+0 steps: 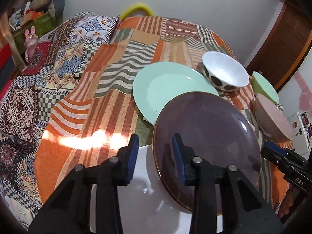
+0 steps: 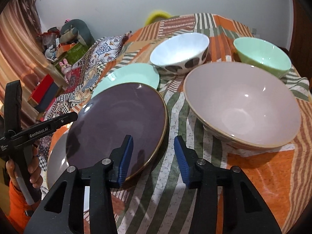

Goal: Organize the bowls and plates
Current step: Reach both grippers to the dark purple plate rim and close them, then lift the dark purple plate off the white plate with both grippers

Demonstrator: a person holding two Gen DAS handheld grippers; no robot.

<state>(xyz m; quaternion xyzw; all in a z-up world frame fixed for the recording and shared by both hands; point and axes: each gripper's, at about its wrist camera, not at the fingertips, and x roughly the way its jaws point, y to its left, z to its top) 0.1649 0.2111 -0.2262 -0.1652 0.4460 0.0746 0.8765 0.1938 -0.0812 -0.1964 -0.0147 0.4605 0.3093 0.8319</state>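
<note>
A dark purple plate [image 1: 206,128] [image 2: 117,120] lies tilted, overlapping a mint plate [image 1: 167,85] [image 2: 128,76] and a pale grey plate [image 1: 144,185] [image 2: 56,159]. My left gripper [image 1: 156,142] is open and straddles the purple plate's left rim, one pad over the plate and one outside it. At the opposite rim my right gripper [image 2: 153,142] stands open the same way. To the right are a pink bowl [image 1: 273,120] [image 2: 241,105], a white bowl with dark dots [image 1: 226,72] [image 2: 179,50] and a green bowl [image 1: 265,85] [image 2: 261,54].
A striped orange patchwork cloth [image 1: 109,101] covers the table, with a patterned quilt [image 1: 58,62] bunched at its left. A shelf of toys [image 1: 33,15] stands by the wall, a wooden door [image 1: 282,44] at the right. A hand in an orange sleeve [image 2: 17,195] holds the left tool.
</note>
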